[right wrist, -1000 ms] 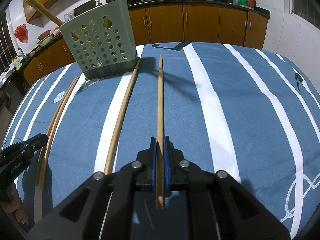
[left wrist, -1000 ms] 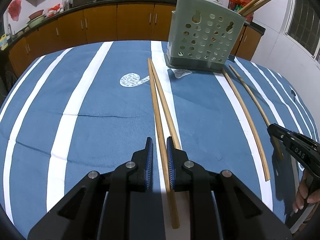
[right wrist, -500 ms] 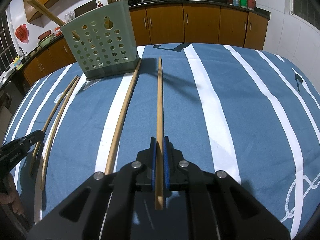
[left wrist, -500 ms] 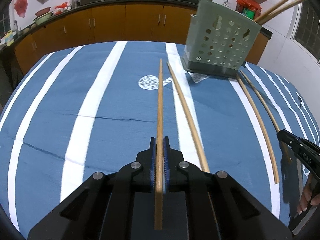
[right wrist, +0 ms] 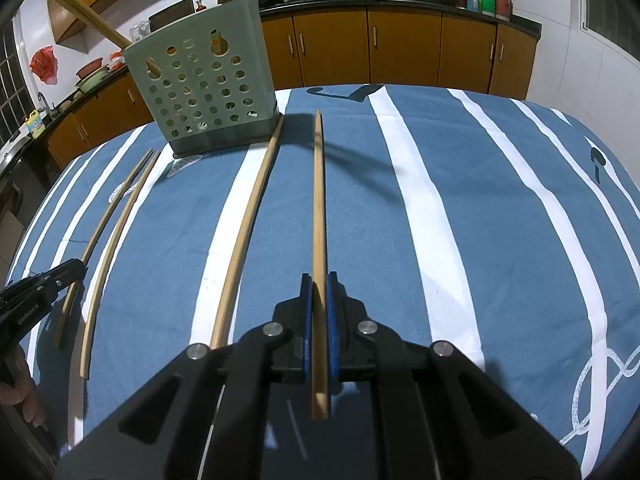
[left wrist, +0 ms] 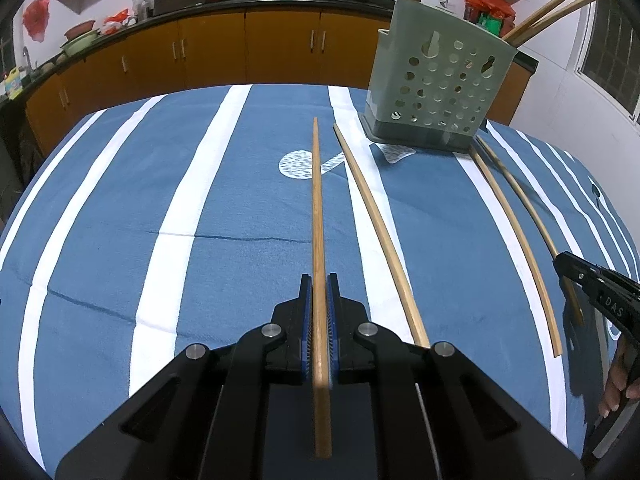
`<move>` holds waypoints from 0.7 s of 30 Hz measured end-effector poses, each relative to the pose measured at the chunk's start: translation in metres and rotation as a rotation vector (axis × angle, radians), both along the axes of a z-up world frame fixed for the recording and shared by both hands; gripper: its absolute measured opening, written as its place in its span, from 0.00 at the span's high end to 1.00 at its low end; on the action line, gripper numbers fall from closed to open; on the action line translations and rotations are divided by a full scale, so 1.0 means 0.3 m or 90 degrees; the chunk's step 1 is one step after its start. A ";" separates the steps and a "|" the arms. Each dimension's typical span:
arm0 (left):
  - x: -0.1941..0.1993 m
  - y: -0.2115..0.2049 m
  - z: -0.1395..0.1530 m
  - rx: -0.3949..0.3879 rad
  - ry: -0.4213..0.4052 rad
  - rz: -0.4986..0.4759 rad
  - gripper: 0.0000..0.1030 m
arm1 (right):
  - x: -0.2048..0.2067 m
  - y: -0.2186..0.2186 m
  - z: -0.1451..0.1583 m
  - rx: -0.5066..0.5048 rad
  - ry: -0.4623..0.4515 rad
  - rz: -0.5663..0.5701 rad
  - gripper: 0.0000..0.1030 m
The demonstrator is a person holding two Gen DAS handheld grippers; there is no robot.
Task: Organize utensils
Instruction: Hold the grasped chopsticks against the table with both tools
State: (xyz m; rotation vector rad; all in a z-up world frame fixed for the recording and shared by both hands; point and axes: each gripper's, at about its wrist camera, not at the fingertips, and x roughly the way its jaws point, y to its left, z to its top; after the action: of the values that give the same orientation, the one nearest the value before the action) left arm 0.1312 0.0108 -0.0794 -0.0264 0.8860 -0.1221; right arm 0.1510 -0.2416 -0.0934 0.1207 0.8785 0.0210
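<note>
A: Ahead and right of the left gripper [left wrist: 319, 300] stands the pale green perforated plastic utensil basket [left wrist: 438, 92]; some wooden sticks lean inside.

B: Each gripper is closed on one long thin bamboo chopstick [left wrist: 318, 216], near its back end. It looks light, stiff, smooth. The right gripper [right wrist: 318, 300] holds its own [right wrist: 319, 200].

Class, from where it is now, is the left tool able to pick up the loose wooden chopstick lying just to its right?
Probably not yet: the left tool is already shut on a wooden chopstick. The loose wooden chopstick lies unobstructed on the blue striped tablecloth.
</note>
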 end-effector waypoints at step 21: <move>-0.002 0.000 0.002 0.015 0.000 -0.001 0.92 | -0.003 0.005 0.000 -0.006 -0.003 0.001 0.92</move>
State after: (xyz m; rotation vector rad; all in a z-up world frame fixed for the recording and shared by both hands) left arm 0.1305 0.0109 -0.0786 -0.0040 0.8869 -0.1136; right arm 0.1500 -0.2399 -0.0934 0.1107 0.8738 0.0190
